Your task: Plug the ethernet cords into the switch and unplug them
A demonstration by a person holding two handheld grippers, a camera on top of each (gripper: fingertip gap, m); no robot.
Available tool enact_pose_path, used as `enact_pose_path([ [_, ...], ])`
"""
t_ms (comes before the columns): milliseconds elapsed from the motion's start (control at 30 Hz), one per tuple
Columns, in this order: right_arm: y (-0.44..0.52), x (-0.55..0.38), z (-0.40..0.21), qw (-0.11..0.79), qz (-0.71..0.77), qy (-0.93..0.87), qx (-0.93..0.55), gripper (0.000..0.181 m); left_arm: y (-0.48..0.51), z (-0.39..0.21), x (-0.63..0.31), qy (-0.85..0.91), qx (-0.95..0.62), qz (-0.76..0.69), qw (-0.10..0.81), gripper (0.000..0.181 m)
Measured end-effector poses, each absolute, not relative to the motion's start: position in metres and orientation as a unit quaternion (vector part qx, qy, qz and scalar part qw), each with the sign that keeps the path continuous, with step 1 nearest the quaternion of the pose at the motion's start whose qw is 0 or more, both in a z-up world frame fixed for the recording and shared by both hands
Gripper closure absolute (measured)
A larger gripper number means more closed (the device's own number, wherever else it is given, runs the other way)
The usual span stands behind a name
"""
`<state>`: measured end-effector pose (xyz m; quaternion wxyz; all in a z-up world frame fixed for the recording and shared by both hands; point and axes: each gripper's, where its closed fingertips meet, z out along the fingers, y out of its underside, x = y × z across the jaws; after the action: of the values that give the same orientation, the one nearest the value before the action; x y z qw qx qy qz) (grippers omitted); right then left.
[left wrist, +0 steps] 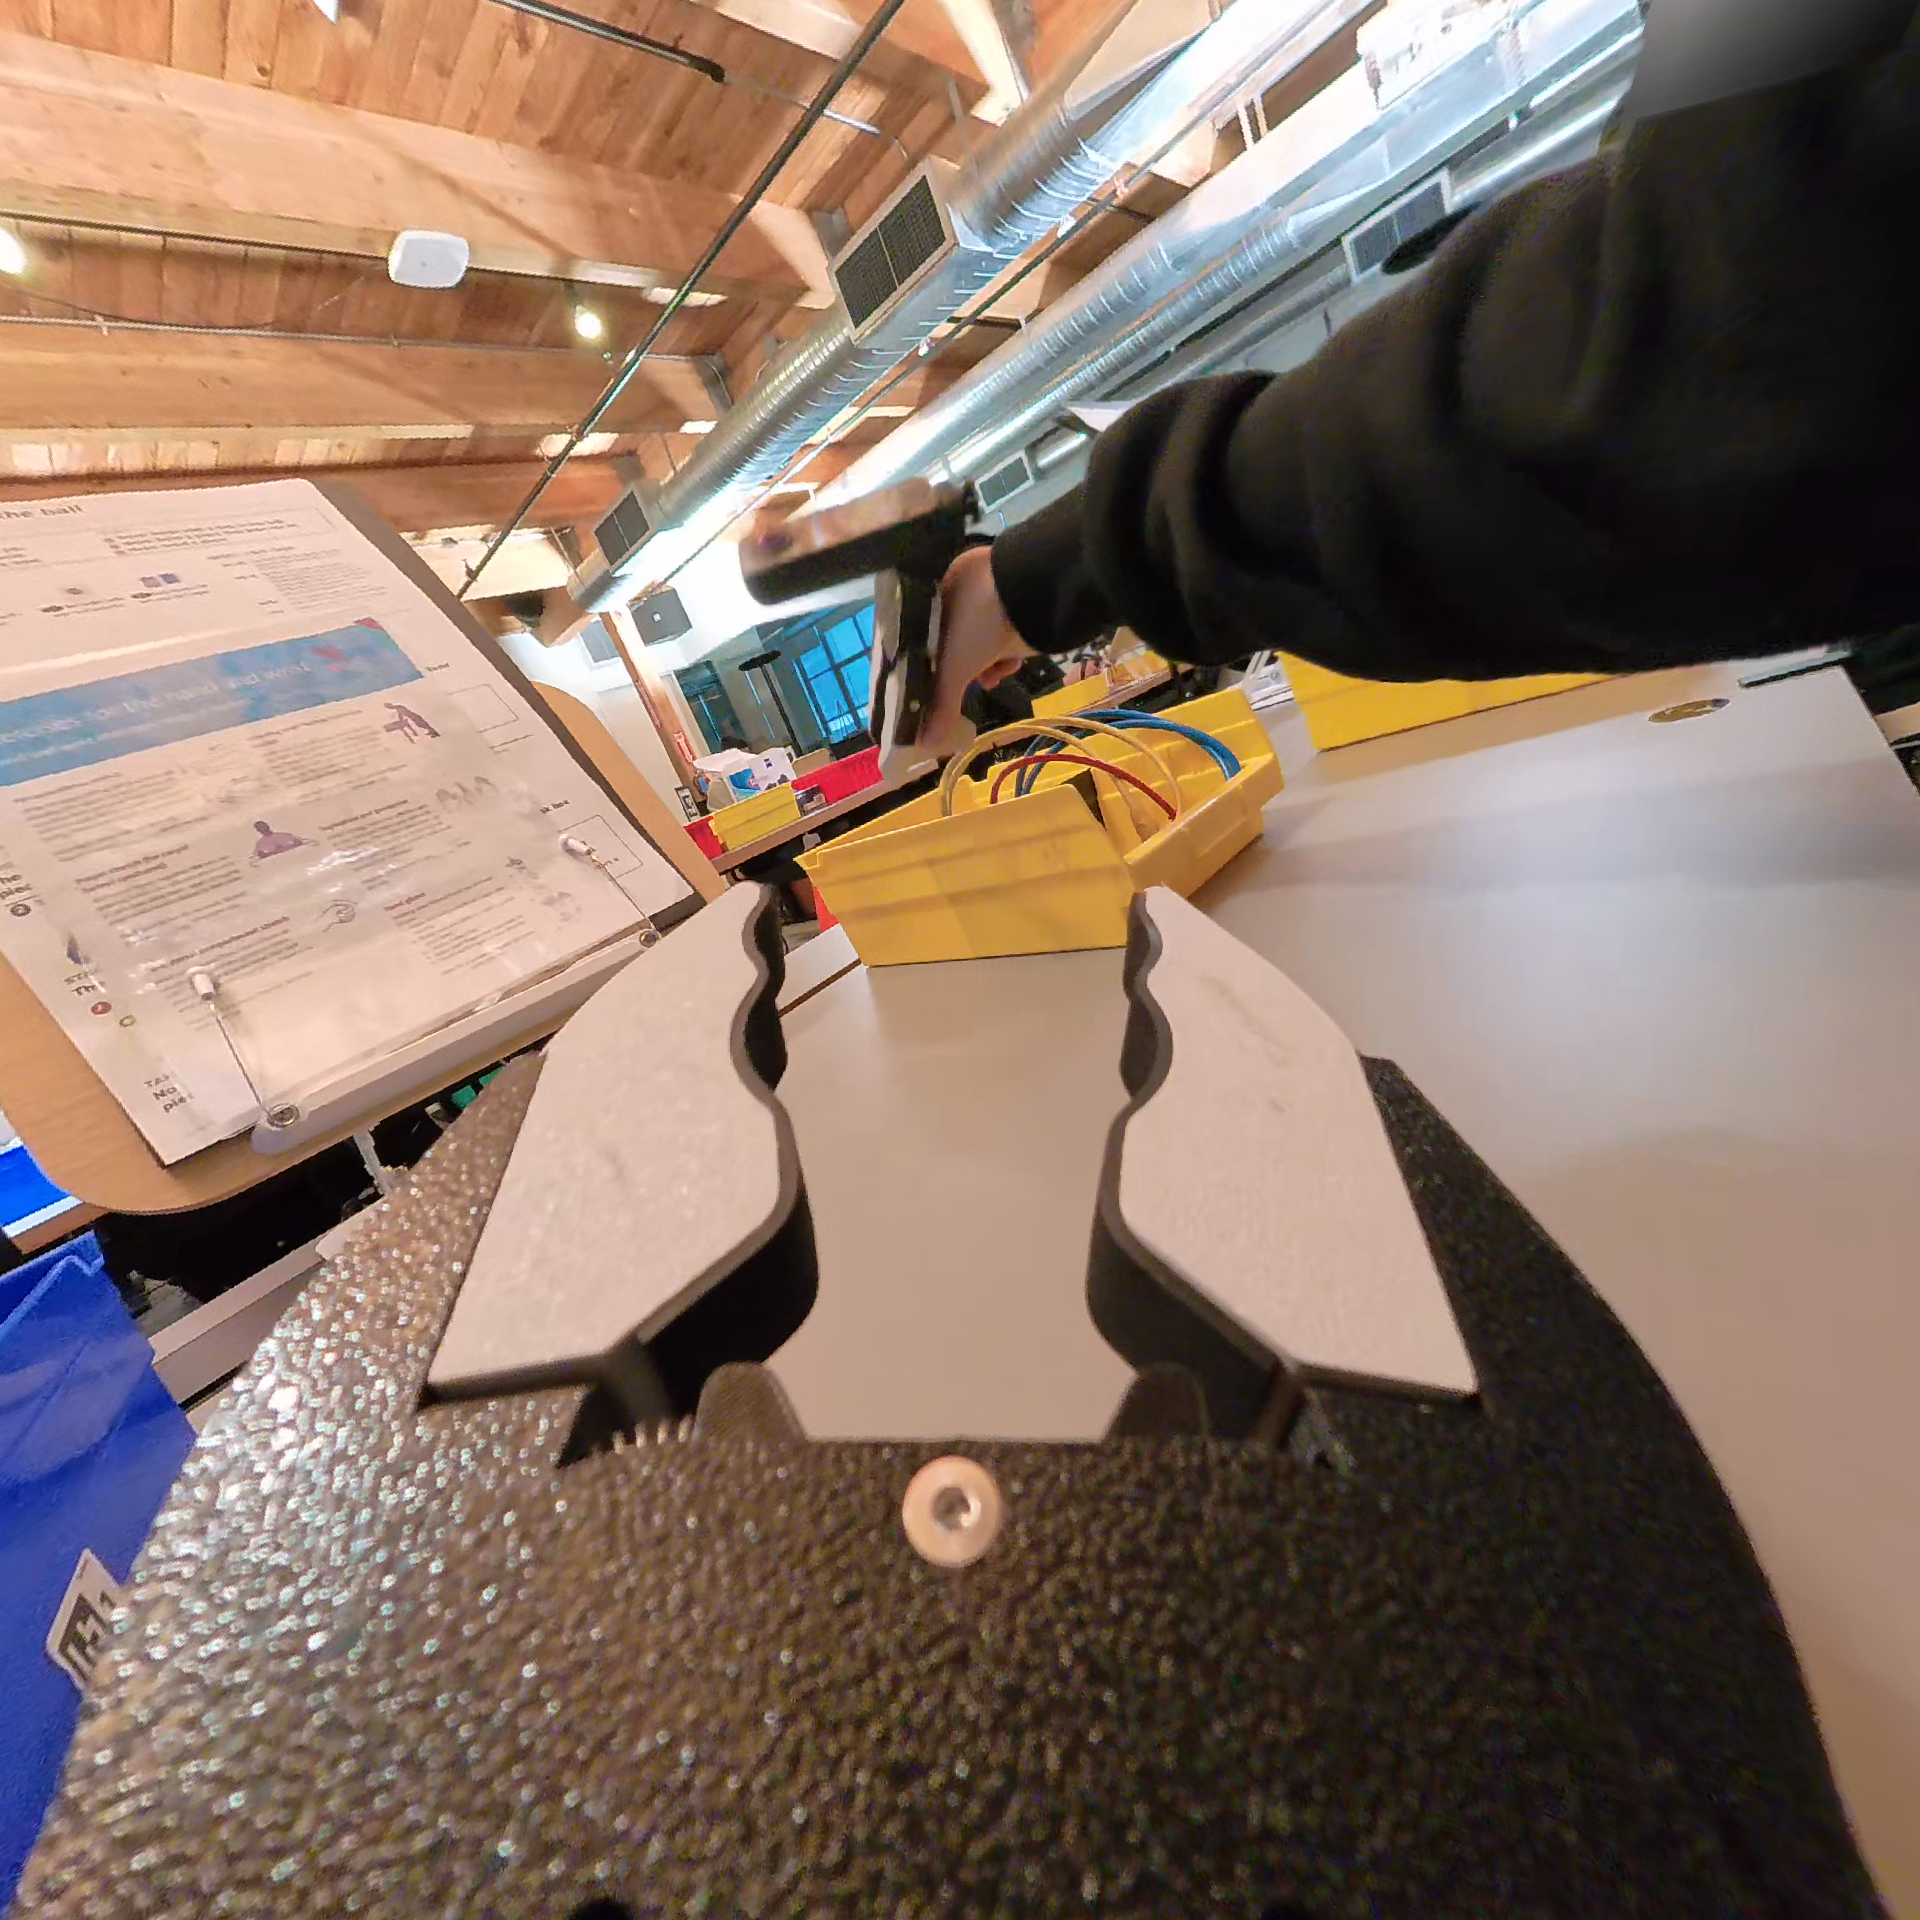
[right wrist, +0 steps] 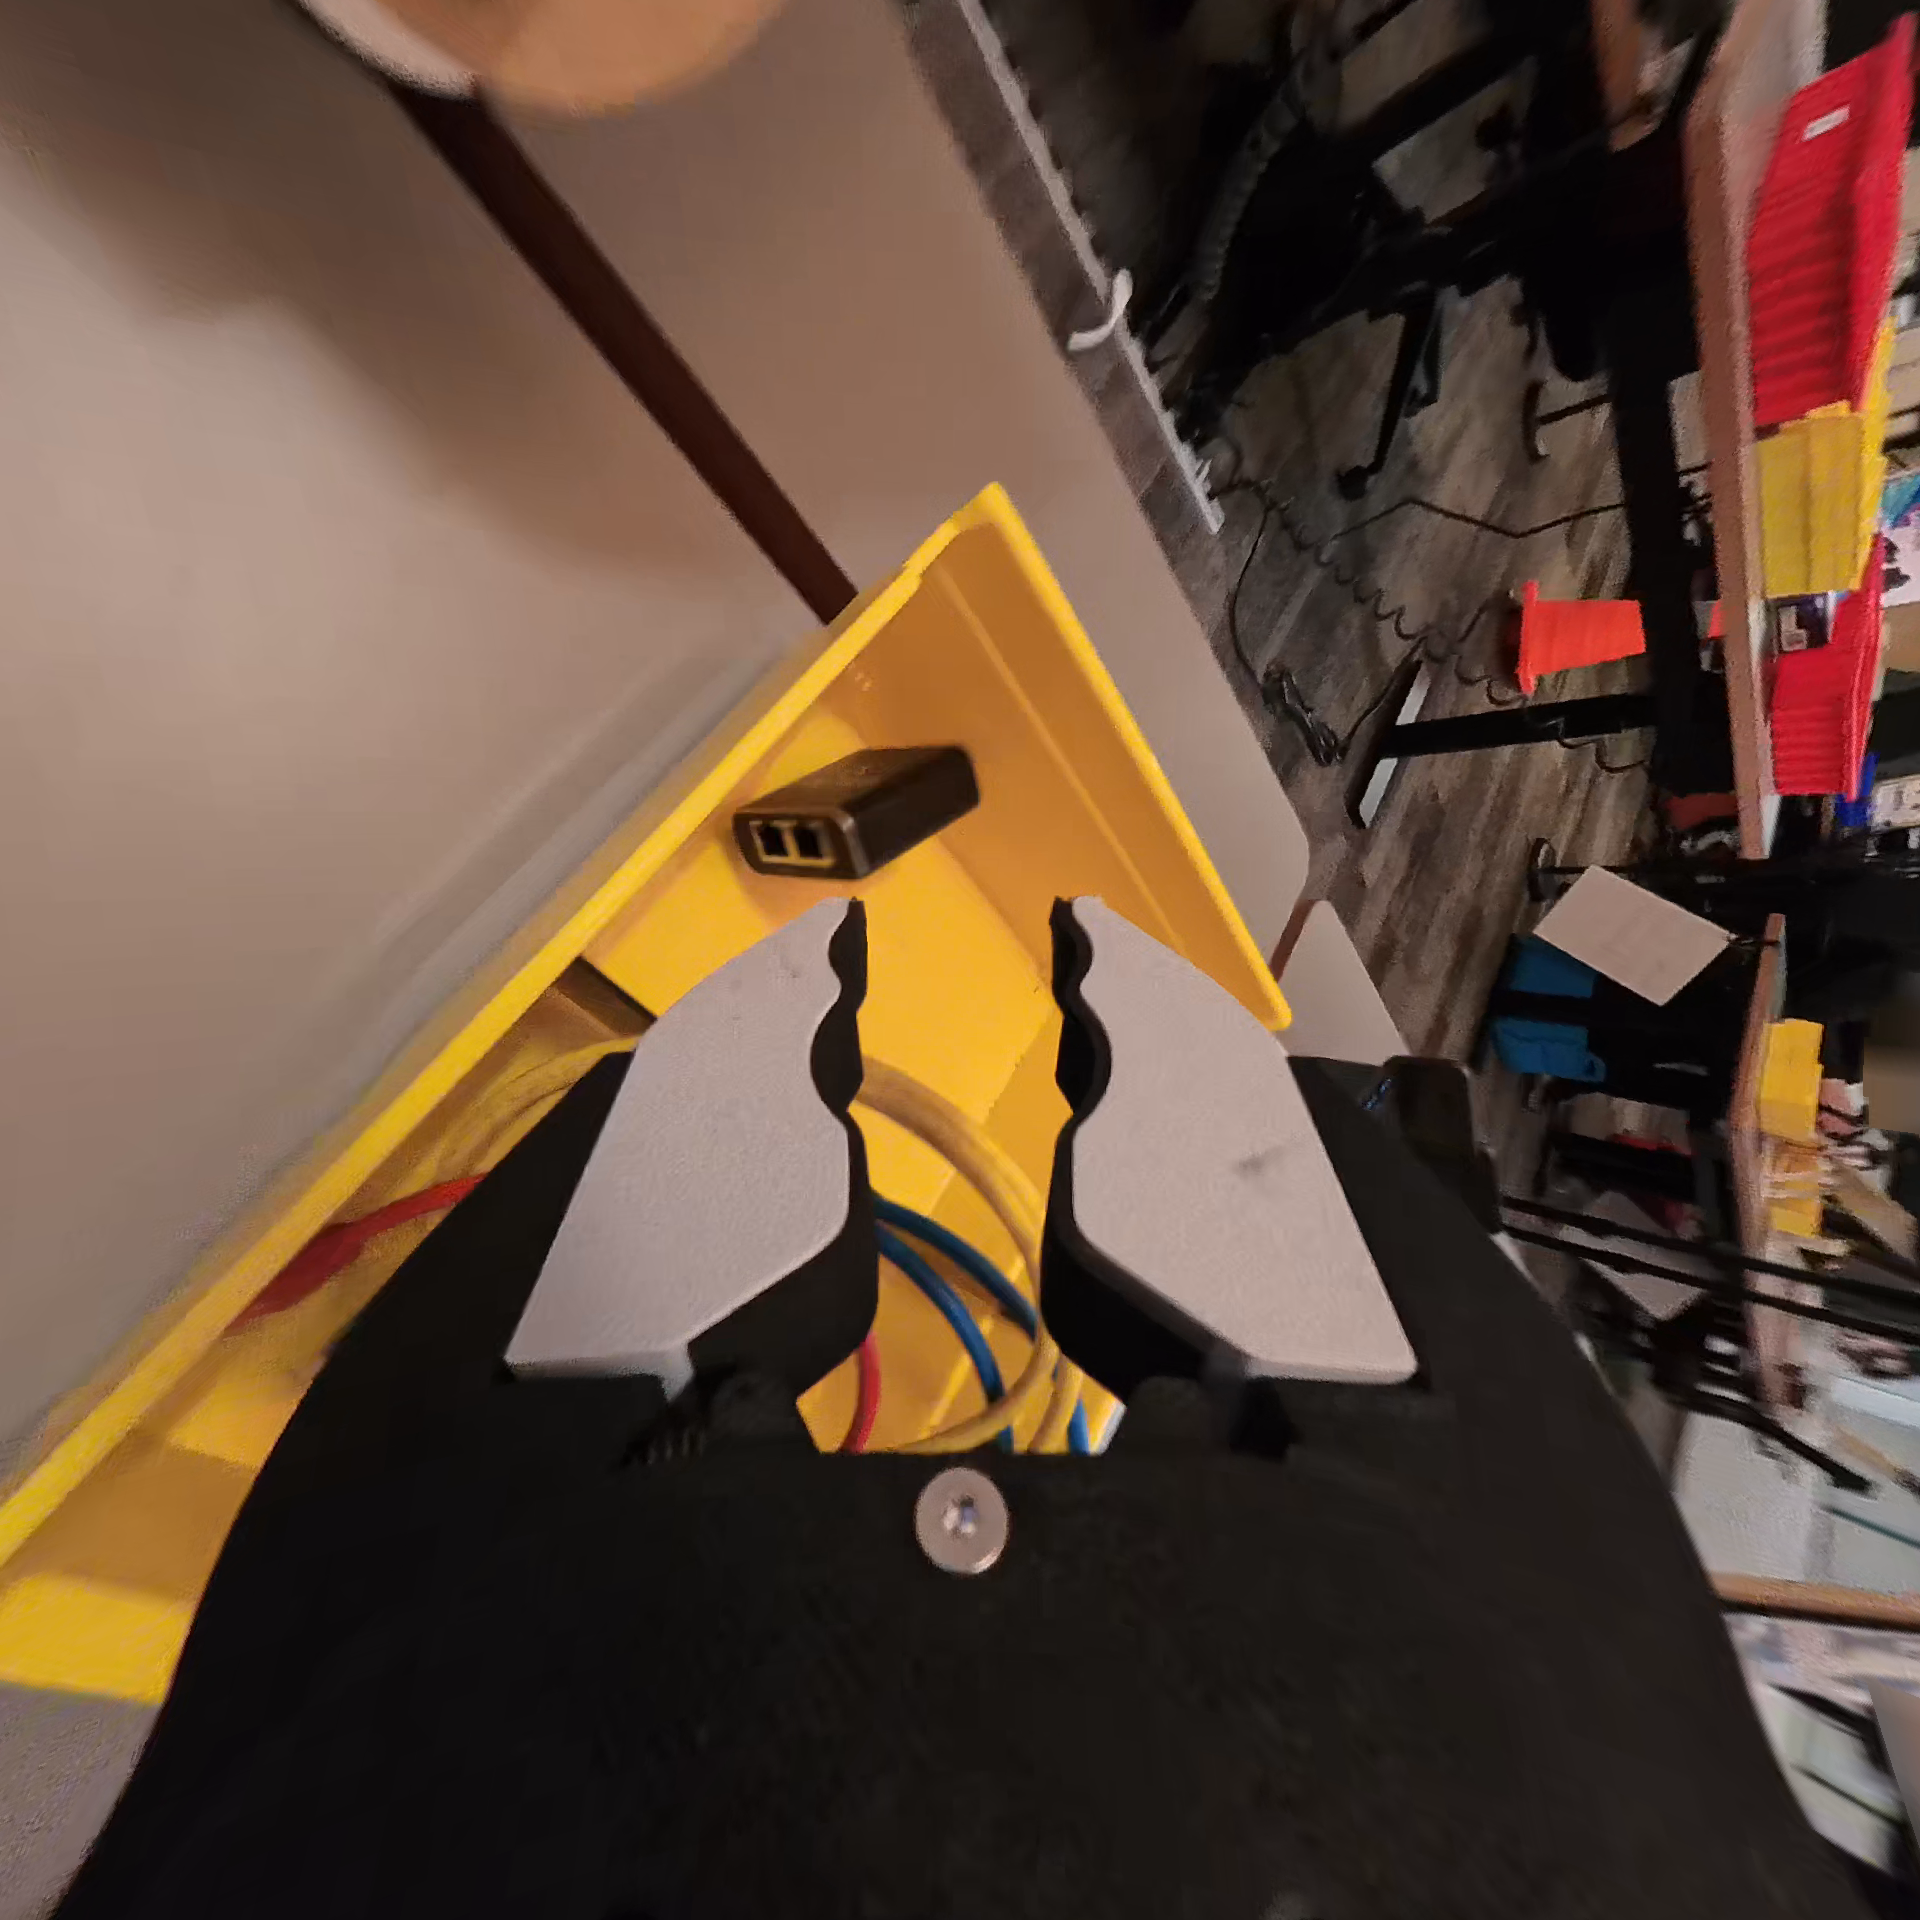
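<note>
A small black switch lies inside a yellow bin, its two ports facing my right gripper. That gripper is open and empty, hovering over the bin just short of the switch. Coiled yellow, blue and red ethernet cords lie in the bin beneath its fingers. My left gripper is open and empty, low over the grey table, well short of the yellow bin. The cords loop above the bin's rim. The right gripper hangs over the bin in a hand.
A tilted board with a printed sheet stands to the left of my left gripper. A blue bin sits lower left. A second yellow bin lies farther back. A black-sleeved arm reaches across. The table's edge and floor show in the right wrist view.
</note>
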<state>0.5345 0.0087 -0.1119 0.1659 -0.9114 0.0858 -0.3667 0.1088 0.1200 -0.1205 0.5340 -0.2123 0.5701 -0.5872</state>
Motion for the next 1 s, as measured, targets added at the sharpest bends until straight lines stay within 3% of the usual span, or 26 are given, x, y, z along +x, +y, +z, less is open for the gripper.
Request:
enact_pose_path([
  [33,0.007,0.526,-0.101,0.199,-0.365,0.101,-0.904,0.145,0.12,-0.12,0.109,0.57,-0.212,-0.587,0.534,0.119],
  [233,-0.045,0.406,-0.098,0.388,-0.275,0.207,-0.855,0.122,0.115,-0.125,0.11,0.588,-0.206,-0.572,0.534,0.121],
  [367,-0.092,0.341,-0.129,0.455,-0.267,0.263,-0.808,0.113,0.106,-0.135,0.12,0.618,-0.23,-0.543,0.52,0.123],
  [467,-0.123,0.322,-0.152,0.448,-0.287,0.304,-0.79,0.104,0.1,-0.15,0.148,0.647,-0.304,-0.489,0.5,0.125],
  [667,-0.153,0.331,-0.161,0.421,-0.318,0.356,-0.771,0.091,0.01,-0.172,0.226,0.717,-0.35,-0.495,0.345,0.113],
  [933,-0.149,0.331,-0.151,0.451,-0.313,0.344,-0.762,0.094,-0.028,-0.165,0.36,0.657,-0.507,-0.475,0.293,0.106],
  [1000,-0.151,0.332,-0.153,0.448,-0.311,0.343,-0.764,0.097,-0.036,-0.164,0.38,0.648,-0.515,-0.486,0.281,0.114],
])
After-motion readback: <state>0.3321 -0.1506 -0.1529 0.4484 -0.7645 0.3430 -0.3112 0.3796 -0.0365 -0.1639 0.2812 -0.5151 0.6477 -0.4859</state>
